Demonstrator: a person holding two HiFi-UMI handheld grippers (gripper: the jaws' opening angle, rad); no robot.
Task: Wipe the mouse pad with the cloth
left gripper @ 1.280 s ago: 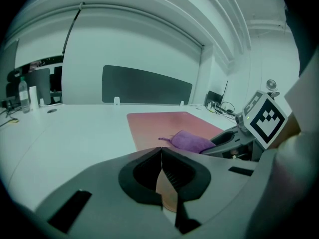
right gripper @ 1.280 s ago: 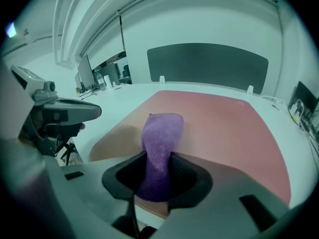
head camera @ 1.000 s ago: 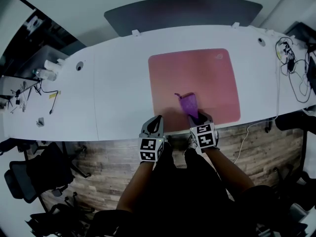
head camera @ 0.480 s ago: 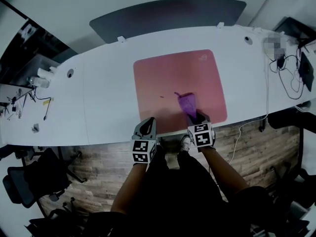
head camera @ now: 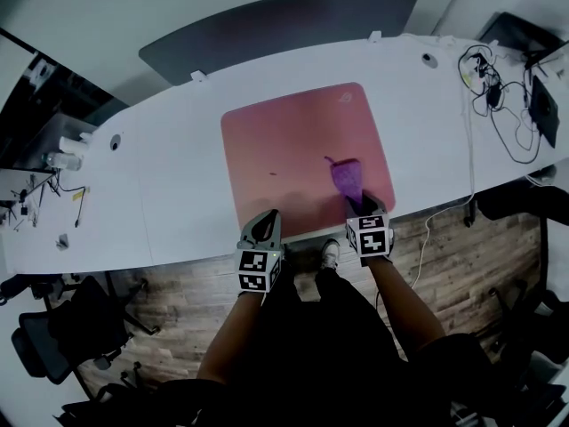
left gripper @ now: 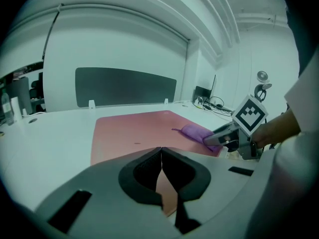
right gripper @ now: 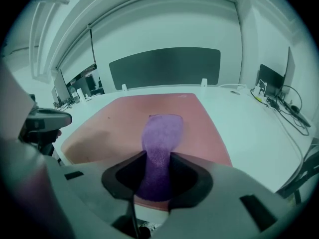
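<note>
A pink mouse pad (head camera: 293,149) lies on the white desk (head camera: 169,185), also seen in the left gripper view (left gripper: 129,133) and the right gripper view (right gripper: 124,118). A purple cloth (head camera: 347,178) rests on the pad's near right part. My right gripper (head camera: 364,208) is shut on the cloth's near end; the cloth (right gripper: 160,143) runs out from between its jaws onto the pad. My left gripper (head camera: 265,228) hovers at the pad's near edge, its jaws shut with nothing between them (left gripper: 161,171). A small dark speck (head camera: 272,173) sits on the pad.
A dark divider panel (head camera: 276,25) stands along the desk's far edge. Cables (head camera: 493,87) lie at the desk's right end, small items (head camera: 53,163) at its left. Office chairs (head camera: 62,327) stand on the wood floor beside my legs.
The right gripper has slid the cloth to the right across the pad, toward its right edge. The left gripper has stayed at the near edge.
</note>
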